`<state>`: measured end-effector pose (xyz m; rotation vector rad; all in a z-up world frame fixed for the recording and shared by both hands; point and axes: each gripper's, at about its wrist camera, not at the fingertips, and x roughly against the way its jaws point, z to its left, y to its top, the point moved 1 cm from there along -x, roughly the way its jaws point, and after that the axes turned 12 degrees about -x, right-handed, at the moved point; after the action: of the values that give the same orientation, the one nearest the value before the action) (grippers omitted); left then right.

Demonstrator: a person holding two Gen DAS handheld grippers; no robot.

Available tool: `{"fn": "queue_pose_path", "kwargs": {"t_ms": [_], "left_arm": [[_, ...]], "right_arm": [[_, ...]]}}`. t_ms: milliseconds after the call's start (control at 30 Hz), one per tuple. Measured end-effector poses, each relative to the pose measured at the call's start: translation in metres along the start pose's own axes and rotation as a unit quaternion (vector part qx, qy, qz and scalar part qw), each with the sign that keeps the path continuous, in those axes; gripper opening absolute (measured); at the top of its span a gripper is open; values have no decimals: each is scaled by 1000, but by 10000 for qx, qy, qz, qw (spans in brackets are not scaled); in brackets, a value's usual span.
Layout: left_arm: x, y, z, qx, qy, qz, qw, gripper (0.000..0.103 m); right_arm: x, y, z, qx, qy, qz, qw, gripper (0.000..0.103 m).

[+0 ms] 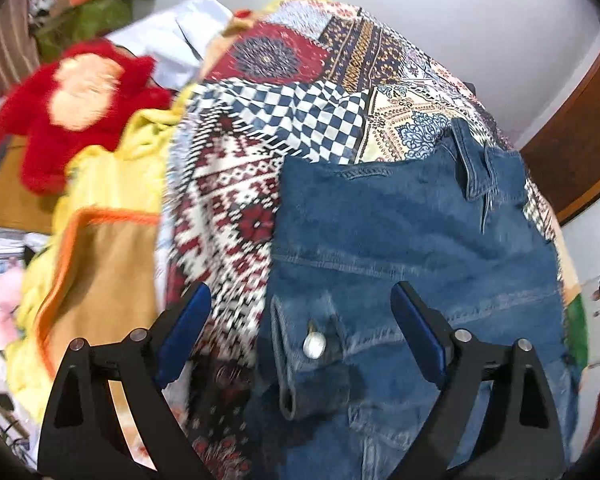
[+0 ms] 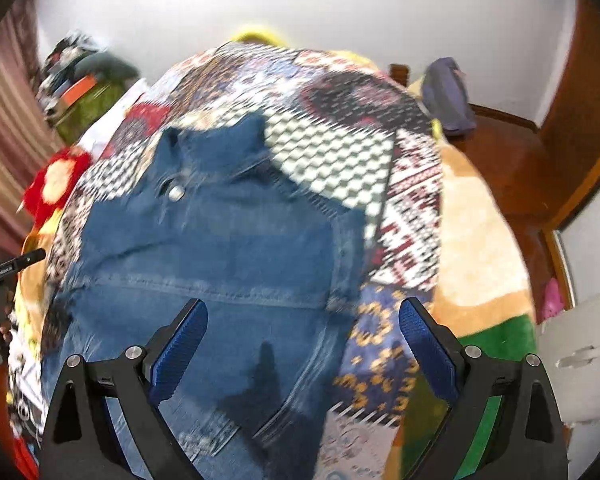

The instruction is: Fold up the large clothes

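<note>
Left wrist view: everything's blurring, and the denim jacket (image 1: 412,248) is running off the bottom edge, lying on the patchwork bedspread (image 1: 260,128). The left gripper (image 1: 300,304) is hanging wide open above its cuff, gripping nothing.

Right wrist view: blurrier still; the jacket's filling the lower left, and the right gripper (image 2: 304,316) is gaping open over its right edge, empty too.

Blue denim jacket (image 1: 412,240), partly folded, flat on patchwork bedspread (image 1: 236,184), buttoned cuff on top

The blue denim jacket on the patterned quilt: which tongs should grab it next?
Probably the left tongs: the blue denim jacket has its buttoned cuff right between their open fingers. The open right tongs face only flat cloth.
</note>
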<state>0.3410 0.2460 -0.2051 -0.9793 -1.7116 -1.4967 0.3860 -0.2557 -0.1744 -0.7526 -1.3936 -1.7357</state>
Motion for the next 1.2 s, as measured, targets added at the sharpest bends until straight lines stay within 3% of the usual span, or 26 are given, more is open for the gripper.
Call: {"fn": "queue_pose_path", "kwargs": {"t_ms": [200,433,600,667,700,733,867,1000,1200], "left_arm": [[-50,32,8,-29,29,468,9989,92],[-108,43,23,222,-13,849,9961,91],[-118,49,15,12,48,712,9974,91],[-120,51,14,-3,81,671,9977,89],[-120,53,13,-21,102,659,9978,86],[-120,54,13,-38,152,615,9980,84],[-116,59,13,-86,314,475,9983,56],[-113,58,26,33,352,465,9983,29],[-106,46,35,111,566,568,9967,27]], "right_arm": [[-21,22,-21,-354,-83,94,9993,96],[-85,28,-45,-916,113,741,9930,94],[-135,20,-46,-921,241,1159,9887,65],[-139,22,-41,-780,199,931,9924,57],[-139,24,-36,-681,235,837,9939,42],[-141,25,-33,-639,277,812,9943,33],[-149,33,-16,-324,-7,583,9978,18],[-151,49,-6,-70,-36,443,9990,14],[-172,94,18,234,-237,251,9991,14]]}}
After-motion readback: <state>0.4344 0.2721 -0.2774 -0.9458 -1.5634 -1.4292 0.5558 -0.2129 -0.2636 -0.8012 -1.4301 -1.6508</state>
